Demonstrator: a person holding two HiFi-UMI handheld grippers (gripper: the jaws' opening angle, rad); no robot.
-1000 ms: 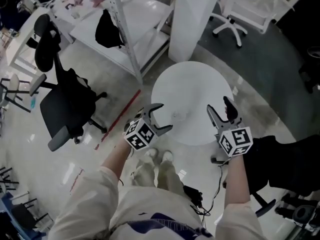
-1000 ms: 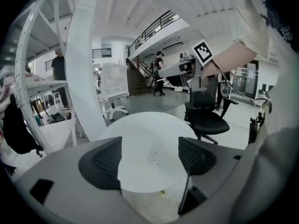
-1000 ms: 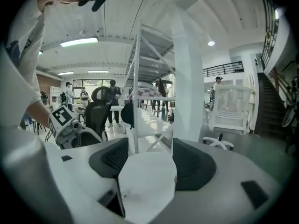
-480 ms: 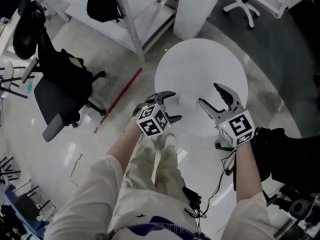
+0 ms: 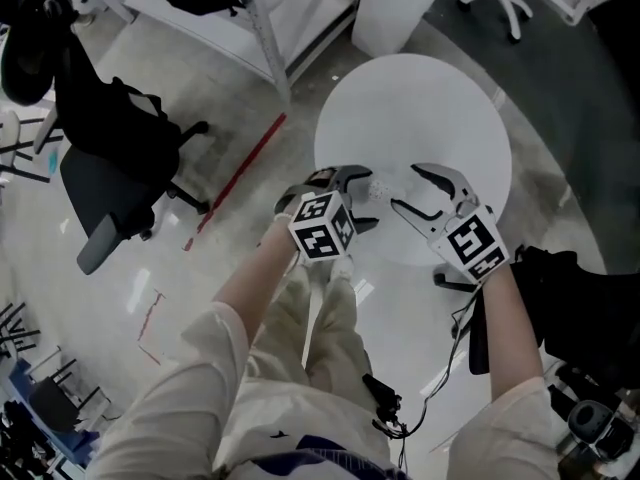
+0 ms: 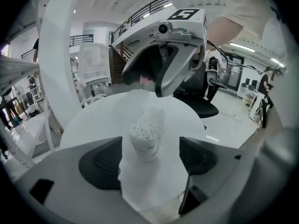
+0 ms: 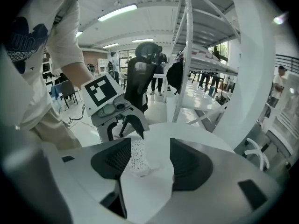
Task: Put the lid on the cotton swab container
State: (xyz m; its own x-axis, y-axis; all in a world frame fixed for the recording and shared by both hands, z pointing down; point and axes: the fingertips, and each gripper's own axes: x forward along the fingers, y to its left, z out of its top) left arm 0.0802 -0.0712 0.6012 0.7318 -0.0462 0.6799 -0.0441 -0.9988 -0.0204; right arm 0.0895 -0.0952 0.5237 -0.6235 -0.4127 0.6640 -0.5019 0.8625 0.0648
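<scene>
You hold a gripper at each side of the cotton swab container [image 6: 145, 136], ready to steady and cap it. It stands at the lower middle of the round white table [image 5: 420, 78] in the head view. It is a small clear plastic tub packed with fluffy white tips. Your left gripper [image 5: 366, 200] is wide open and touches nothing. Your right gripper [image 5: 404, 188] has just been closing a little. It is open too, and the container stands ahead between its jaws, untouched. The lid may be the clear bit by the tub, but I can't be sure.
</scene>
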